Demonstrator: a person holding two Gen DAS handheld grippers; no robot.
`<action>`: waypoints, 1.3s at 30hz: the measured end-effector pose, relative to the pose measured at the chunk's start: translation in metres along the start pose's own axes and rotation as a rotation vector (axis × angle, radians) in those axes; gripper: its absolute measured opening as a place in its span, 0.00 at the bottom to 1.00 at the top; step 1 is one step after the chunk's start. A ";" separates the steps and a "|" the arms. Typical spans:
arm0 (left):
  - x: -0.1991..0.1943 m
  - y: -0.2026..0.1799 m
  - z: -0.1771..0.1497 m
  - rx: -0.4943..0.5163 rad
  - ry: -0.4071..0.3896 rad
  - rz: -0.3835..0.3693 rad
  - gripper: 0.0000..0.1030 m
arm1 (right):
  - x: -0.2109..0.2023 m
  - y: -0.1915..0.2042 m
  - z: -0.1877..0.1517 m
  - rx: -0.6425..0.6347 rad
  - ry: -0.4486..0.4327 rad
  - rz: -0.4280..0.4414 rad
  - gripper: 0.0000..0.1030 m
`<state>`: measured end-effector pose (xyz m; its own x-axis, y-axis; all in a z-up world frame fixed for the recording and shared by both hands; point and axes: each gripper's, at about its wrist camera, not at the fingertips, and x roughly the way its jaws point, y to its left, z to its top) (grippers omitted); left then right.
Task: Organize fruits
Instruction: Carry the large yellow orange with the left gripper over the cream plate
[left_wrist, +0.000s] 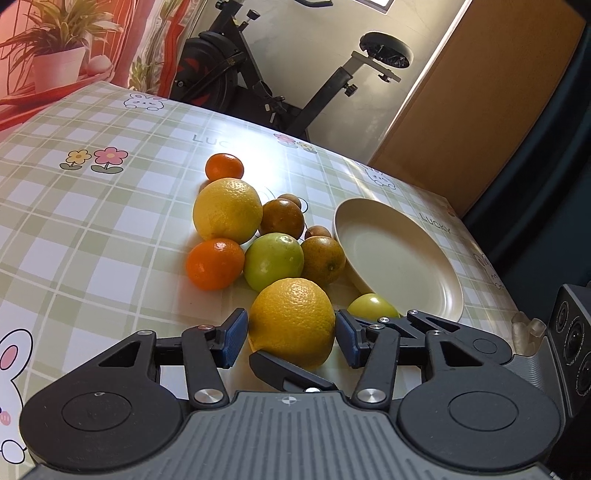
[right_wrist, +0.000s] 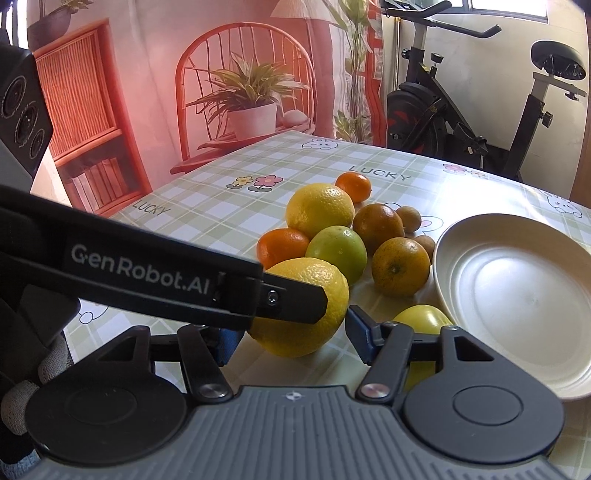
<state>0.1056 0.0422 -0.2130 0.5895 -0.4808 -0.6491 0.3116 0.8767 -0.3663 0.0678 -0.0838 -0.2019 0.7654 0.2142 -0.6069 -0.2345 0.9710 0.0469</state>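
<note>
A large yellow citrus (left_wrist: 293, 317) lies at the near end of the fruit pile on the checked tablecloth. My left gripper (left_wrist: 291, 338) is shut on it, a blue pad against each side. From the right wrist view, one left finger (right_wrist: 288, 295) crosses in front of that citrus (right_wrist: 314, 275). My right gripper (right_wrist: 291, 341) stands open just short of the same fruit; its left pad is hidden. One of its fingers (left_wrist: 288, 373) shows under the citrus. An empty cream plate (left_wrist: 402, 258) (right_wrist: 517, 295) sits to the right.
Behind lie a second yellow citrus (left_wrist: 227, 210), a green fruit (left_wrist: 273, 260), two mandarins (left_wrist: 214, 264), brownish oranges (left_wrist: 323, 260) and small brown fruits. A small green fruit (left_wrist: 373, 304) rests by the plate's near rim. An exercise bike (left_wrist: 295, 99) stands past the far edge.
</note>
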 end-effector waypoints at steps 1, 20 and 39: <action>-0.001 -0.001 0.000 0.005 -0.003 0.001 0.53 | -0.001 -0.001 0.000 0.005 -0.001 0.002 0.60; -0.011 -0.056 0.027 0.188 -0.070 -0.021 0.53 | -0.043 -0.020 0.013 0.068 -0.125 -0.047 0.60; 0.056 -0.100 0.054 0.281 -0.039 -0.070 0.54 | -0.062 -0.102 0.021 0.193 -0.177 -0.162 0.60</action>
<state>0.1476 -0.0719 -0.1766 0.5856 -0.5445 -0.6005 0.5440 0.8132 -0.2069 0.0570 -0.1942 -0.1521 0.8801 0.0532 -0.4718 0.0049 0.9926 0.1211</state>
